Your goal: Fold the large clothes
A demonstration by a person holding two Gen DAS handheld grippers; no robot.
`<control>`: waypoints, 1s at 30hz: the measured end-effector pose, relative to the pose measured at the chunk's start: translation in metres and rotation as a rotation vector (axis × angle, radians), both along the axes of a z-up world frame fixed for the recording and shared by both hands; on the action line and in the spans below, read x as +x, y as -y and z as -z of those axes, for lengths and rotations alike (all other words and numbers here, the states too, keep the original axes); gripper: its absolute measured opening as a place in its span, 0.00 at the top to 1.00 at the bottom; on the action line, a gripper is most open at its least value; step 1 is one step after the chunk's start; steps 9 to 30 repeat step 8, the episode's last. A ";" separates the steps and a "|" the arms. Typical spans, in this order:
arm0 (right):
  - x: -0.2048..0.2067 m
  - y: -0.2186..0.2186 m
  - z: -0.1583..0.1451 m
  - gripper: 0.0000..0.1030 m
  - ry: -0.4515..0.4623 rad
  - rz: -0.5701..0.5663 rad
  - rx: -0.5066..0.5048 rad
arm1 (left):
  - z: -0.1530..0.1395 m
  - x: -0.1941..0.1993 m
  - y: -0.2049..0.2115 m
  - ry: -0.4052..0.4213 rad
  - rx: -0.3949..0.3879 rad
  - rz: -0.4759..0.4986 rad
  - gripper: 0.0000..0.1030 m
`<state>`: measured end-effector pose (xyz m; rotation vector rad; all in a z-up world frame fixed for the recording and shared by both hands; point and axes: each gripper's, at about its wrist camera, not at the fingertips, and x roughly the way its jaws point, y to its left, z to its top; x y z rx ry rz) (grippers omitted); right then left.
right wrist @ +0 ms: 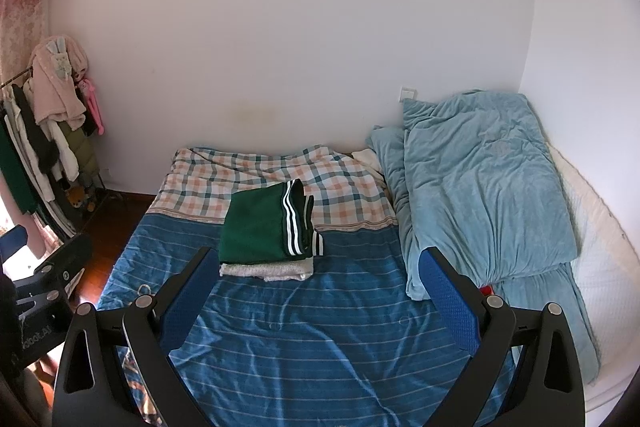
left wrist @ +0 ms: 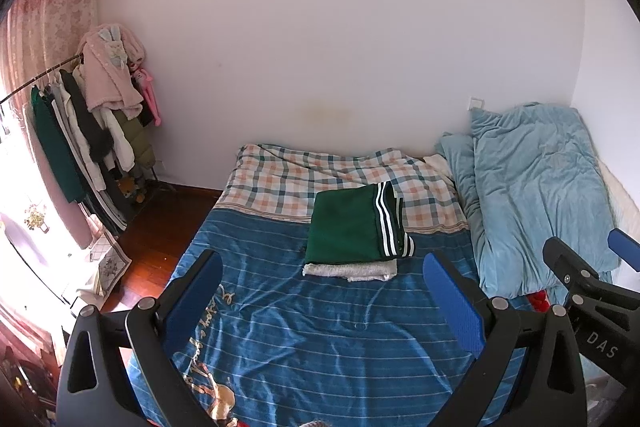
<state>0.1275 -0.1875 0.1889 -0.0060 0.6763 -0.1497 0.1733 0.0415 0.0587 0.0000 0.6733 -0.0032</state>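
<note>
A folded green garment point(left wrist: 344, 227) with white stripes along one edge lies on a folded white towel point(left wrist: 350, 270) in the middle of the bed; both also show in the right wrist view, the garment point(right wrist: 256, 227) on the towel point(right wrist: 266, 269). My left gripper point(left wrist: 322, 277) is open and empty, held back above the blue striped sheet point(left wrist: 320, 339), short of the stack. My right gripper point(right wrist: 316, 273) is open and empty, likewise above the sheet near the stack. The right gripper shows at the right edge of the left wrist view point(left wrist: 588, 247).
A plaid sheet point(left wrist: 288, 183) covers the bed's far end. A bunched light blue duvet point(left wrist: 536, 187) lies along the right side by the wall. A clothes rack point(left wrist: 92, 131) with hanging garments stands at the left over a wooden floor point(left wrist: 160, 219).
</note>
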 end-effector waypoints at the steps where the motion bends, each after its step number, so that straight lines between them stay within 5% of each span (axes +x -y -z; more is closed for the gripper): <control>1: 0.000 0.000 0.000 0.02 -0.001 -0.001 0.001 | 0.000 0.000 0.000 0.000 0.000 -0.001 0.01; 30: -0.001 0.000 0.001 0.02 -0.001 -0.001 -0.001 | -0.002 -0.002 0.001 0.000 -0.003 0.000 0.01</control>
